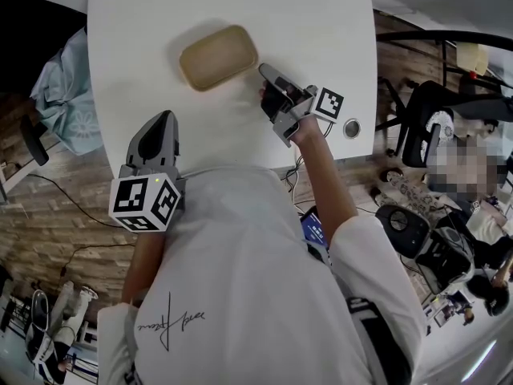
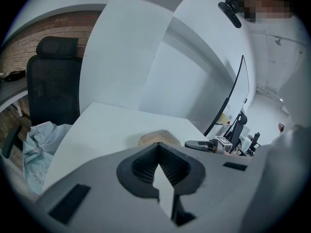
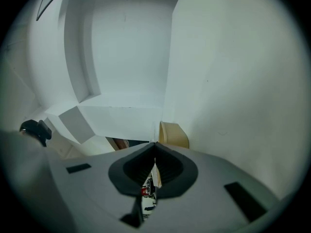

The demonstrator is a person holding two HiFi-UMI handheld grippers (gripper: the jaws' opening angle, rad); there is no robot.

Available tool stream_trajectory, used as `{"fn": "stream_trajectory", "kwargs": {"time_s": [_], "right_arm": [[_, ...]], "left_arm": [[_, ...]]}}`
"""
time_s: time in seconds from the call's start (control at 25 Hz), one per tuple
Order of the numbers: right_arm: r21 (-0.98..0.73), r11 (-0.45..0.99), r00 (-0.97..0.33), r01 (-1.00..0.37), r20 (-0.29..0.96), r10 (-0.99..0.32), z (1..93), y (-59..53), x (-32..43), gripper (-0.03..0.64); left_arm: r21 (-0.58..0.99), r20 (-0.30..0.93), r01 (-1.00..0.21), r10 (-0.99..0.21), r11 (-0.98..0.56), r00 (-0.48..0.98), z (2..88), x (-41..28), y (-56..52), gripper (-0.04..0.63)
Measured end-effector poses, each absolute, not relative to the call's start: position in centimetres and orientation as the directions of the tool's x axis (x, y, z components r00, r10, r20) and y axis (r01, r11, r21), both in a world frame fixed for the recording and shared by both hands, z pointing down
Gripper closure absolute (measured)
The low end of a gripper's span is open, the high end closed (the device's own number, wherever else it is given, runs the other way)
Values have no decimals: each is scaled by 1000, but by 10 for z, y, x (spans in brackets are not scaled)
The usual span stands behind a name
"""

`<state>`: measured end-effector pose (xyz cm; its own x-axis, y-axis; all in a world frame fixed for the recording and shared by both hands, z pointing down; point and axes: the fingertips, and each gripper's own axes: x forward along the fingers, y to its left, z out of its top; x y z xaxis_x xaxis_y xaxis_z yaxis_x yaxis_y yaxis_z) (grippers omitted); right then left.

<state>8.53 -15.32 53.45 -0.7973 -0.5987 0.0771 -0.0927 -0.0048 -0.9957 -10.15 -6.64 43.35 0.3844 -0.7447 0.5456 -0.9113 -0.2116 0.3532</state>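
A tan, rounded rectangular tray (image 1: 216, 56) lies on the white table (image 1: 160, 22) toward its far side. My left gripper (image 1: 166, 116) is shut with nothing between its jaws, and hovers over the near table edge, short of the tray. In the left gripper view the tray (image 2: 155, 137) sits just beyond the closed tips (image 2: 158, 144). My right gripper (image 1: 265, 71) is also shut and empty, rolled on its side just right of the tray. In the right gripper view the tray (image 3: 174, 135) stands close behind the joined tips (image 3: 155, 143). The right gripper (image 2: 204, 143) also shows in the left gripper view.
A pale blue cloth (image 1: 68, 103) hangs by the table's left edge, near a black office chair (image 2: 53, 81). A round cable grommet (image 1: 351, 128) sits at the table's right edge. Black chairs (image 1: 425, 127) and clutter stand to the right on the brick-patterned floor.
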Motion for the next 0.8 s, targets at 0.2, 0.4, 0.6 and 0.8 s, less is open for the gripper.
{"fn": "stream_trajectory", "kwargs": {"time_s": [0.2,0.4,0.6,0.8], "right_arm": [[-997,0,-794,-79,63,-604,529,-154,89,604],[-997,2,-796,-75,59,-603,523,-153,86,606],[-997,7,-795,-74,55,-604,519,-152,87,606],[-997,16,-794,-70,46,-606,514,-152,86,606]], "left_arm": [[358,537,-909,-749,-214,388,432,-99,-66,588],[364,524,-905,-754,-222,396,429,-100,-67,588],[366,512,-903,-761,-226,398,426,-99,-66,588],[370,497,-901,-772,-226,397,423,-100,-64,588]]}}
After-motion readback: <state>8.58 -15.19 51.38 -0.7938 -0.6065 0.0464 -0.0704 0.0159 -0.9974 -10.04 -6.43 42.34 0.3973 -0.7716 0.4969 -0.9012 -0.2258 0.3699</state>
